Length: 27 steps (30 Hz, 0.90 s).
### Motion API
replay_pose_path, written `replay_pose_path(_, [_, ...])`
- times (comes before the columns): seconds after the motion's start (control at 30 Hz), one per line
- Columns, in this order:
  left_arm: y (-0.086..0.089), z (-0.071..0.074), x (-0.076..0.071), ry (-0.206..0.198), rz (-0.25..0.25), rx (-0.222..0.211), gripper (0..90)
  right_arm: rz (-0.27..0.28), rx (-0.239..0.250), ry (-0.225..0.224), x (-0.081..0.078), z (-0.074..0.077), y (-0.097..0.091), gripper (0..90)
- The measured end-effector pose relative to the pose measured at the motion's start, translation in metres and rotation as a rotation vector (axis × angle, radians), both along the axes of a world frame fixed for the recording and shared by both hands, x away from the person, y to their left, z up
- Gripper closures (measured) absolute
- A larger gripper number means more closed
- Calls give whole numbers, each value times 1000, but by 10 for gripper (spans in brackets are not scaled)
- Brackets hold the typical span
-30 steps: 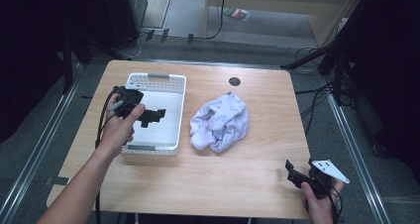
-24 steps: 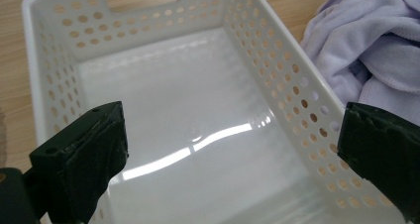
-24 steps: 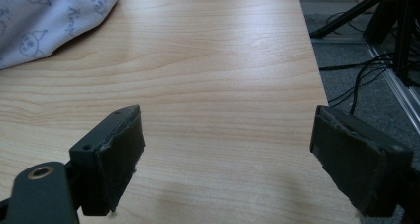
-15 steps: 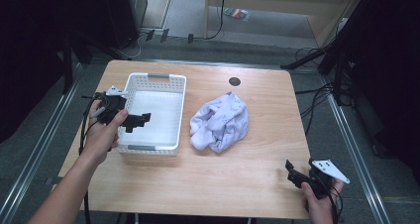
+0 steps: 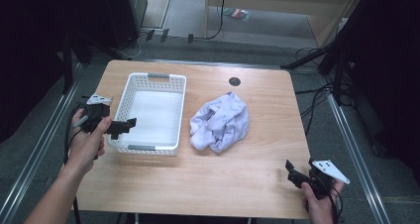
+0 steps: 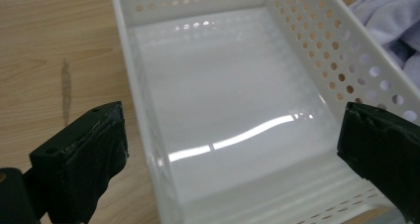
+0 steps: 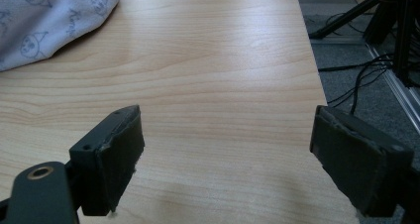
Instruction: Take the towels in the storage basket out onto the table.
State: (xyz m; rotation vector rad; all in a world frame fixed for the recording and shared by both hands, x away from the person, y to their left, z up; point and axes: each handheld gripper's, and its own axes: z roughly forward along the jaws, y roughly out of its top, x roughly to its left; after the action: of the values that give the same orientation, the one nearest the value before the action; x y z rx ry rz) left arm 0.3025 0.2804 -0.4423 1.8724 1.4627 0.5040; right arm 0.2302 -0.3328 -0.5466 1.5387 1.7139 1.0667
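My left gripper point(image 5: 124, 126) is released at the white perforated plastic basket point(image 5: 130, 89)'s near corner, likely to reposition it; right gripper point(image 5: 292, 170) idles open.

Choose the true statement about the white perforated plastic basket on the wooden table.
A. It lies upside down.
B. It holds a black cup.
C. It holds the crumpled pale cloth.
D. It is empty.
D: the white perforated plastic basket shows a bare glossy floor, and the crumpled pale cloth lies beside it on the wooden table.

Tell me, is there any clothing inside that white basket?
No, the white basket holds nothing on its glossy floor; the crumpled garment lies on the table beside it.
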Motion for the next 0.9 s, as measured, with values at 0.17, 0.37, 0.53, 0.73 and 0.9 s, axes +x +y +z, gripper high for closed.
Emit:
replay_pose_path(0.17, [13,-6,-13,-20,19,-18,0,2,-2,-1,0,0,0,136])
replay_pose_path(0.37, [24,-15,-32,-72,44,-21,0,0,-4,2,0,0,0,136])
replay_pose_path(0.53, [36,-23,-45,-111,74,-60,0,-1,-2,3,0,0,0,136])
replay_pose_path(0.73, [51,-31,-61,-158,94,-94,0,-1,-2,3,0,0,0,136])
replay_pose_path(0.9, [63,-46,-74,-203,150,-102,0,0,-4,1,0,0,0,136])
